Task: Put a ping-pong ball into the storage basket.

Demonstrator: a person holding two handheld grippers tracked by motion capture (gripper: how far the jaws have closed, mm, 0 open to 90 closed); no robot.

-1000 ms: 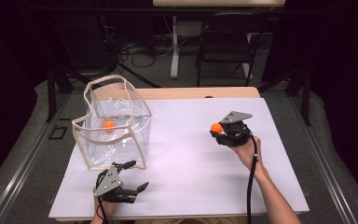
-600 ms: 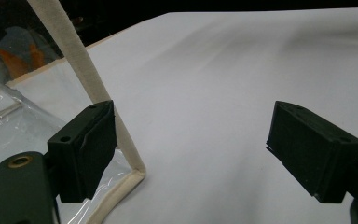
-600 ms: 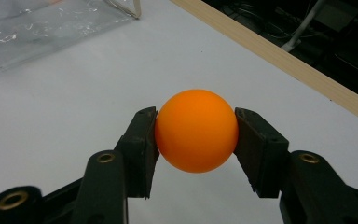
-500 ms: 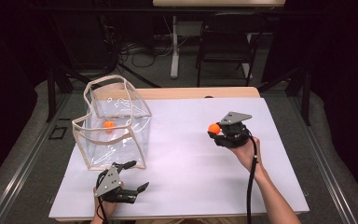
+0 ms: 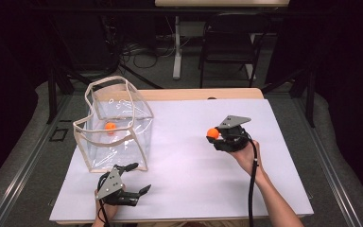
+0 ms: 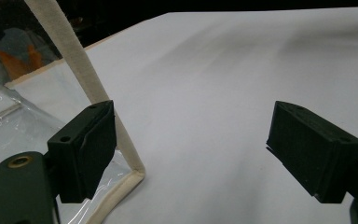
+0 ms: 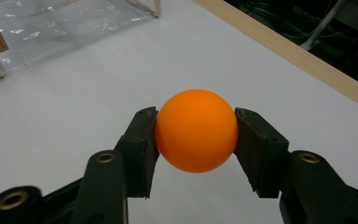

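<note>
- White worktop (image 5: 179,189), dark room behind.
- Right tool (image 5: 216,134) clamps an orange ball (image 5: 212,133).
- Clear bag (image 5: 116,127) stands toward the left edge.
- Left tool (image 5: 137,182) rests spread apart, empty.

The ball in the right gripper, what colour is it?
Plain orange, no markings visible. The ball shows best in the right gripper view.

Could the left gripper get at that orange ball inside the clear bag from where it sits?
Probably not directly: the left gripper sits open outside the clear bag, whose wall stands between it and the ball inside; going over the open top looks necessary.
</note>
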